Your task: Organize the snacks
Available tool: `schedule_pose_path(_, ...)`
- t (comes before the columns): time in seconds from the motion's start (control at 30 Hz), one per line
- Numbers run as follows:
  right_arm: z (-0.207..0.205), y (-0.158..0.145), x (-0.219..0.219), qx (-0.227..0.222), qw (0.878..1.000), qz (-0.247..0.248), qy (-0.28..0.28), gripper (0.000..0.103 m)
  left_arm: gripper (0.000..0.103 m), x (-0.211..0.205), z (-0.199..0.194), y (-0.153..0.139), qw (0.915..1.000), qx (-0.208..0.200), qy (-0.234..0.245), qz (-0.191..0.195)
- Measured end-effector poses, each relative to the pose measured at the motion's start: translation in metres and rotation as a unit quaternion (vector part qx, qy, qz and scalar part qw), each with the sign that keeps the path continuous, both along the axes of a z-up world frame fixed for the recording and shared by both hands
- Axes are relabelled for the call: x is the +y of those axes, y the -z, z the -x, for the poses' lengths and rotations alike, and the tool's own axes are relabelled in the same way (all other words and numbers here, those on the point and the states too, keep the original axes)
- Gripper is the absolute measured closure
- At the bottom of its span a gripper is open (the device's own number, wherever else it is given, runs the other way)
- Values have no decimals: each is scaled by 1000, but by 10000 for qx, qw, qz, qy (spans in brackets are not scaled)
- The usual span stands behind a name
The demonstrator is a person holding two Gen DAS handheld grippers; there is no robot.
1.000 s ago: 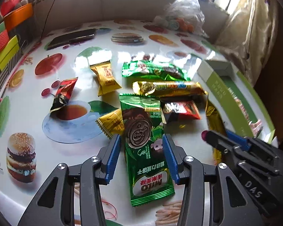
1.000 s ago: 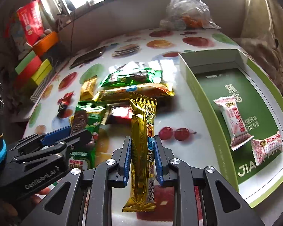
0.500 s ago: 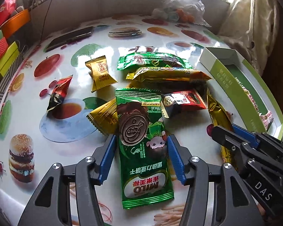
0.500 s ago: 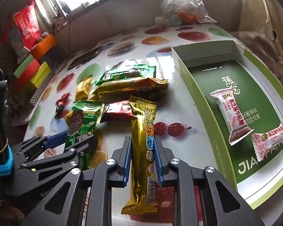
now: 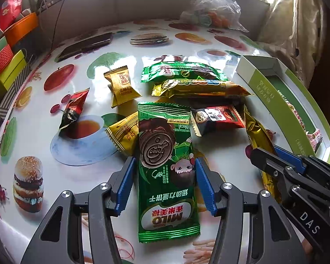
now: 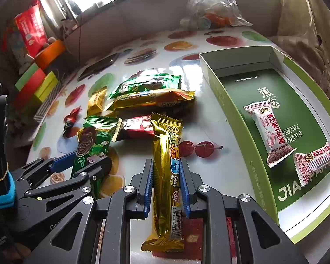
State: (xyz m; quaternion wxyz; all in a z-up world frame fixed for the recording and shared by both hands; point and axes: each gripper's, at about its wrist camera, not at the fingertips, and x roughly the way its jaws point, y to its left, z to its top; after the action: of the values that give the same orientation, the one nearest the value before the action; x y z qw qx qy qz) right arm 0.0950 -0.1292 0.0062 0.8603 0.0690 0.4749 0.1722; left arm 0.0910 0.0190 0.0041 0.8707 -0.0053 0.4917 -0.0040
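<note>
Two grippers work over a glossy tabletop printed with fruit, burgers and a teacup. At the far left edge, stacked coloured boxes crowd the rim, and a dark flat phone lies near the far left. Bare printed surface lies open on the near left.

Loose snacks cluster mid-table: a crinkled red-and-black sachet, a small gold candy, and another gold candy tucked against the green Milo packet. That packet is flat, shiny foil with serrated ends, lying lengthwise between the left gripper; its jaws have just been opening and now stand spread, blue ridged pads clear of the wrapper on both sides.

Farther off lie a green foil pack and a long gold bar, side by side, with a red-and-black candy just nearer.

The right gripper has its jaws pinching a slim gold foil stick, the barcode end hanging near. Open tabletop separates it from the green cardboard box on the right, whose low wall rises as an edge. Inside lie two white-and-red wrapped candies, touching at their corners. A crumpled clear plastic bag sits at the far edge.
</note>
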Motion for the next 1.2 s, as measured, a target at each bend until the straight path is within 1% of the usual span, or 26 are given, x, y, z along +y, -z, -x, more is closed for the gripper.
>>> schedule_pose_path(0.07,0,0,0,6,10000,7,-2,81,55,0,1,0,10000,-17,-12,-26)
schedule_pose_path(0.37,1,-1,0,2,10000,23,3,81,64,3,2,-2,10000,-53,-1,57)
schedule_pose_path(0.93,3,-3,3,-30,10000,57,-35,81,65,6,9,-10,9998,-170,-29,130)
schedule_pose_path(1.2,7,-11,6,-119,9998,107,-92,81,65,9,13,-20,9994,-255,-41,218)
